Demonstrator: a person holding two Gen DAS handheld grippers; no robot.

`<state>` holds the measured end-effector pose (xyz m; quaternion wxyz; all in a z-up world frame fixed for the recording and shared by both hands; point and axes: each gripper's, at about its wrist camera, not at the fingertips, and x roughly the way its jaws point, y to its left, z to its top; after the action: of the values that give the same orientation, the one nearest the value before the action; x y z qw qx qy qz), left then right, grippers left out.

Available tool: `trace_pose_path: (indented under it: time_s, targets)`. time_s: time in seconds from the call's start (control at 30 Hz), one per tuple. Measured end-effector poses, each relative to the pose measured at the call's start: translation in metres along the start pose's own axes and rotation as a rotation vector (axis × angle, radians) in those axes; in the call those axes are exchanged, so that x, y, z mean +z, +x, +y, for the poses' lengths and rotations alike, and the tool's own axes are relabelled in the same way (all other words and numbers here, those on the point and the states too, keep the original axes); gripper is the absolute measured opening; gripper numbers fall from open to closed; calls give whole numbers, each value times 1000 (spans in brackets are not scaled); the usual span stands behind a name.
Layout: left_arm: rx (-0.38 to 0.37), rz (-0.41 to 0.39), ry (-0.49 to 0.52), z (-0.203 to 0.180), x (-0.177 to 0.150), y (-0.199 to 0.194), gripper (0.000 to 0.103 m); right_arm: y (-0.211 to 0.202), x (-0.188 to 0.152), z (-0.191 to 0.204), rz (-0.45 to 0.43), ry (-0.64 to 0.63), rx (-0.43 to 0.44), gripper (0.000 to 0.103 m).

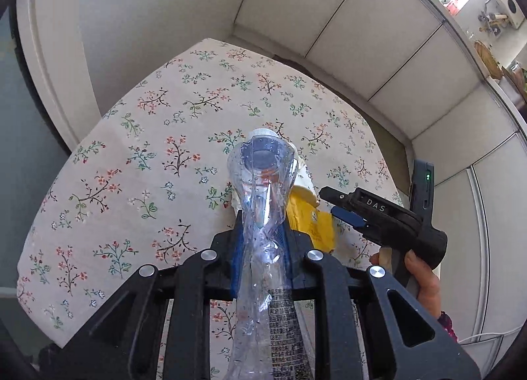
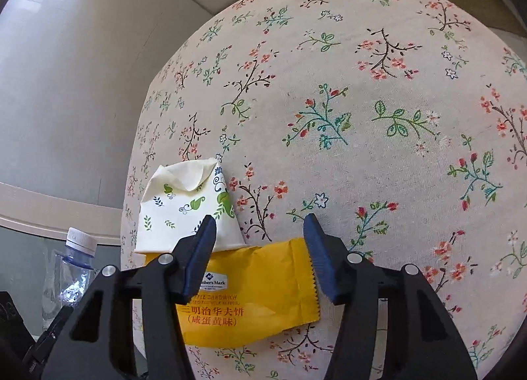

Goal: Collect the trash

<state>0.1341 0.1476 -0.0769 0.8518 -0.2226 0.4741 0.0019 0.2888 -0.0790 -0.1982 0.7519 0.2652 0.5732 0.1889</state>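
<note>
1. While my left gripper [image 1: 262, 248] pinches the crushed plastic bottle [image 1: 263, 189] at its waist, cap pointing away from me, my right gripper [image 2: 260, 248] hangs spread wide over the yellow snack wrapper [image 2: 263, 301].
2. That wrapper lies flat on the floral tablecloth [image 2: 362, 100], between my blue pads [image 2: 201, 258]. I judge it light, thin and slippery, so I would nip the serrated right edge or scrunch the middle rather than scrape the flat face.
3. Touching its upper left corner sits a crumpled paper carton [image 2: 187, 205], soft and easily dented; my left finger could snag it.
4. Pale wall panels [image 1: 378, 37] stand behind the table.
</note>
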Motion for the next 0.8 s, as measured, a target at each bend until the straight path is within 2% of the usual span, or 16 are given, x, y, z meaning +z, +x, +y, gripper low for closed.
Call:
trace_pose_path:
  time_s: [0.03, 0.07, 0.13, 0.2, 0.27, 0.33, 0.47, 0.6, 0.7, 0.8]
  targets:
    - [-2, -3, -2, 1, 1, -2, 18, -1, 0, -3, 4, 30, 29, 75]
    - [0, -8, -3, 2, 1, -3, 18, -2, 0, -5, 0, 67, 59, 77]
    - [5, -11, -9, 5, 0, -6, 18, -7, 0, -7, -10, 93, 89, 78]
    - [-1, -3, -28, 8, 1, -6, 18, -16, 1, -2, -26, 66, 83, 78]
    - [-17, 8, -45, 12, 3, -3, 18, -24, -4, 16, -40, -40, 33, 78]
    - [-27, 11, -51, 12, 3, -4, 18, -29, -11, 42, -41, -212, -49, 78]
    - [-35, -1, -41, 13, 6, -10, 18, -31, -36, 70, 43, -506, -102, 78]
    - [-42, 4, -50, 17, 6, -12, 18, -31, -77, 91, -7, -834, -256, 80]
    - [-50, 5, -61, 21, 8, -14, 19, -30, -95, 94, -9, -929, -283, 81]
    - [-51, -5, -67, 24, 10, -18, 19, -27, -101, 102, -56, -983, -302, 86]
